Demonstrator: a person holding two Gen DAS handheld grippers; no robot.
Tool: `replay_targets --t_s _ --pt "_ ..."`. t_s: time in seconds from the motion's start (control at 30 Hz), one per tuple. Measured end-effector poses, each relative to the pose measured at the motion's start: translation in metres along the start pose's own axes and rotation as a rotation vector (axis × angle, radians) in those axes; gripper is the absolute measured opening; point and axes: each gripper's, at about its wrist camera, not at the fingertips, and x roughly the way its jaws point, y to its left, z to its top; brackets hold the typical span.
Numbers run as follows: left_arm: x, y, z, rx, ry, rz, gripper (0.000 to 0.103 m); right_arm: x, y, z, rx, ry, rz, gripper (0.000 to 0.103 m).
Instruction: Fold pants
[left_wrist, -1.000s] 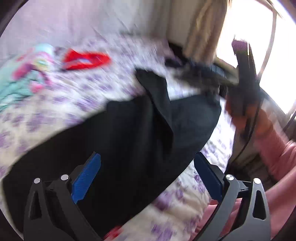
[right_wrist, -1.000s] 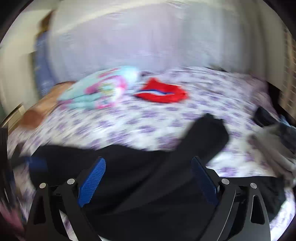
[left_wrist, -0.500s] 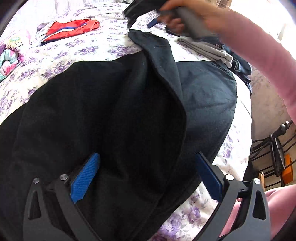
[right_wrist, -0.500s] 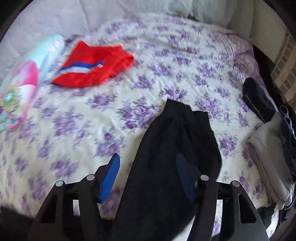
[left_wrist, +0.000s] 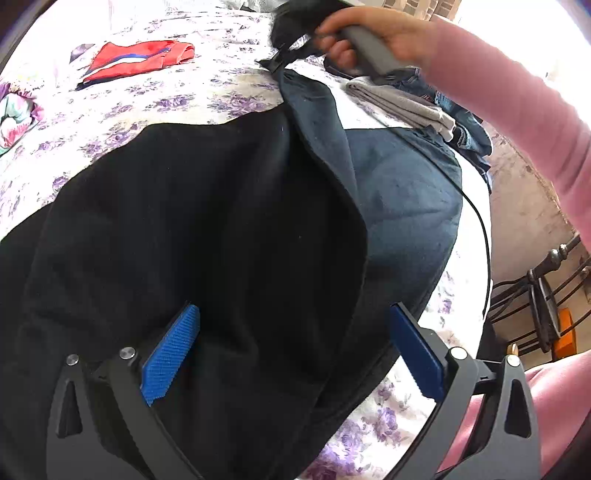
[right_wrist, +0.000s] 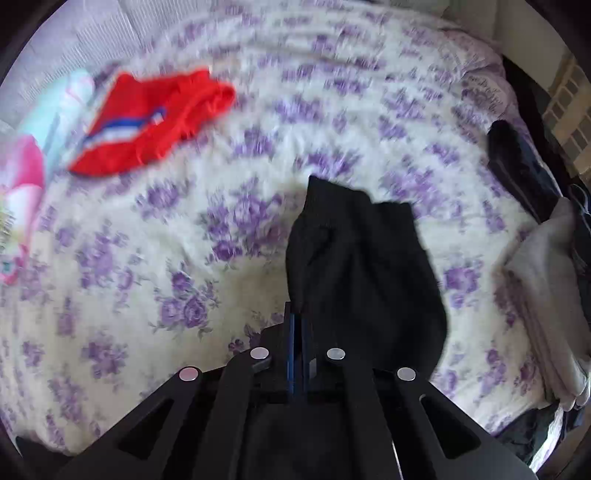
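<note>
1. Surroundings. The work surface is a bed covered by a floral bedspread (right_wrist: 229, 229), white with purple flowers. In the right wrist view, a red garment (right_wrist: 147, 118) lies at 10 o'clock, well apart from the work area, and a pink-and-teal bundle (right_wrist: 22, 192) sits at 9 o'clock at the frame edge. A folded grey stack (right_wrist: 546, 295) lies at 3 o'clock, with a dark folded item (right_wrist: 517, 166) above it at 2 o'clock. In the left wrist view, a black cable (left_wrist: 480, 229) crosses the right edge of the fabric, and a metal chair (left_wrist: 546, 302) stands at 4 o'clock beyond the bed. Nothing lies between either gripper and the fabric.

2. Change from 0.5 s earlier. The right gripper (right_wrist: 297, 325) had its blue pads apart on either side of the leg end; its jaws are now closed, pinching the fabric edge. The left gripper (left_wrist: 295, 354) has not changed: jaws wide open, low over the cloth.

3. Task item. The pants (left_wrist: 207, 240) are black and spread across the bedspread, filling most of the left wrist view. One leg runs toward 12 o'clock as a raised fold, showing a dark blue-grey face at 2 o'clock. The ribbed cuff end (right_wrist: 354, 243) hangs bunched ahead of the right gripper's closed pads. The right hand (left_wrist: 373, 37), in a pink sleeve, holds that gripper at 1 o'clock in the left wrist view.
</note>
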Motion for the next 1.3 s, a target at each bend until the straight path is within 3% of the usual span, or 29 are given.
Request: replay_targets --t_s 0.2,0.37,0.5,0.67,0.7,0.73,0.77,0.83,0.87,0.97,1.03,1.17,1.23,1.27,1.3 --pt "-0.001 0.001 0.0 -0.001 -0.007 -0.015 0.098 -0.13 -0.091 -0.04 0.157 -0.223 0.272 0.003" --pt "-0.003 0.002 0.0 -0.005 -0.012 -0.035 0.098 -0.199 -0.191 -0.129 0.304 -0.377 0.47 0.003" --pt "-0.002 0.001 0.002 -0.005 0.001 -0.033 0.098 -0.166 -0.262 -0.207 0.483 -0.34 0.591 0.003" --pt "0.001 -0.005 0.006 -0.014 0.046 0.013 0.098 -0.052 -0.316 -0.29 0.63 -0.081 0.527 0.007" --pt "0.0 -0.007 0.007 -0.017 0.057 0.029 0.098 -0.047 -0.317 -0.299 0.621 -0.103 0.563 0.005" --pt "-0.001 -0.008 0.009 -0.026 0.068 0.045 0.098 -0.052 -0.315 -0.303 0.58 -0.14 0.567 0.005" --pt "-0.002 -0.01 0.01 -0.041 0.077 0.058 0.098 -0.066 -0.306 -0.303 0.486 -0.169 0.507 0.008" --pt "-0.009 -0.018 0.015 -0.085 0.087 0.056 0.098 -0.099 -0.287 -0.305 0.316 -0.279 0.381 0.039" --pt "-0.011 -0.023 0.017 -0.09 0.079 0.046 0.098 -0.122 -0.27 -0.308 0.184 -0.374 0.278 0.063" --pt "-0.016 -0.064 0.029 0.0 0.026 0.058 0.098 -0.155 -0.217 -0.313 -0.208 -0.516 0.094 0.064" --pt "-0.007 -0.095 0.037 0.094 0.002 0.081 0.098 -0.156 -0.192 -0.315 -0.376 -0.537 0.092 0.064" --pt "0.029 -0.145 0.051 0.229 -0.03 0.128 0.098 -0.123 -0.148 -0.313 -0.657 -0.449 0.083 0.06" --pt "0.058 -0.148 0.055 0.206 0.03 0.113 0.098 -0.105 -0.141 -0.314 -0.718 -0.401 0.063 0.056" --pt "0.075 -0.144 0.054 0.173 0.078 0.087 0.098 -0.095 -0.144 -0.313 -0.735 -0.377 0.048 0.049" --pt "0.084 -0.141 0.052 0.157 0.101 0.085 0.098 -0.09 -0.15 -0.312 -0.733 -0.352 0.054 0.036"
